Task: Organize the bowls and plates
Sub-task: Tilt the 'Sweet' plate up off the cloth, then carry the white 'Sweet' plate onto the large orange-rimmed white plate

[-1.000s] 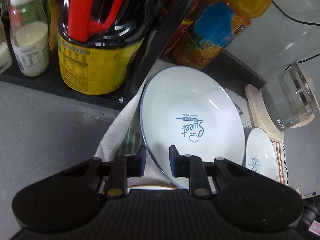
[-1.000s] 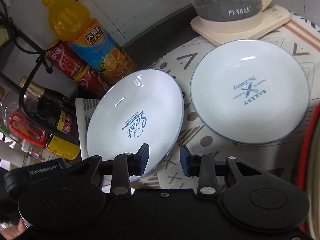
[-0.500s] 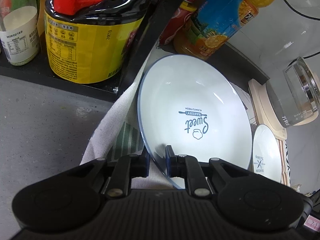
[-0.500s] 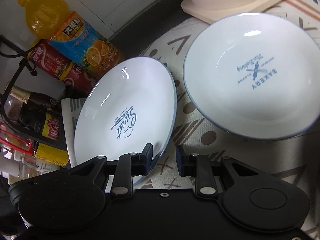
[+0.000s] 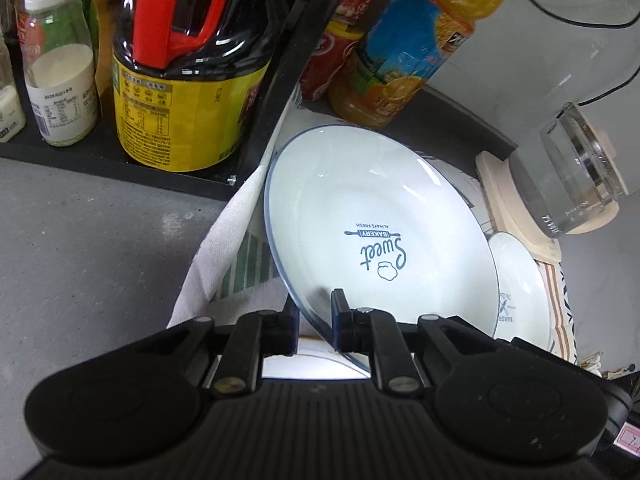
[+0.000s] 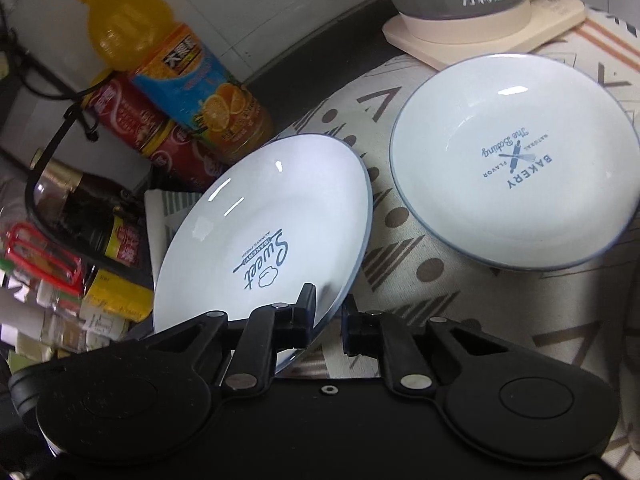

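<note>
A white "Sweet" plate (image 5: 372, 216) with a thin blue rim is tilted up on edge. My left gripper (image 5: 314, 322) is shut on its near rim, one finger on each face. The same plate shows in the right wrist view (image 6: 272, 224), tilted, left of centre. My right gripper (image 6: 328, 318) straddles its lower right rim with the jaws narrowly apart; I cannot tell whether they pinch it. A second white "Bakery" plate (image 6: 516, 164) lies flat on the patterned cloth (image 6: 400, 248) to the right, and shows small in the left wrist view (image 5: 520, 288).
A black shelf (image 5: 120, 164) holds a yellow-labelled dark bottle (image 5: 180, 100) and a white jar (image 5: 60, 76). An orange juice bottle (image 6: 180, 68) and red cans (image 6: 132, 120) stand behind the plates. A glass kettle on a cream base (image 6: 480, 4) stands at the back right.
The left gripper closed from open onto the Sweet plate's rim and tilted it up. The right gripper moved in to the plate's opposite rim.
</note>
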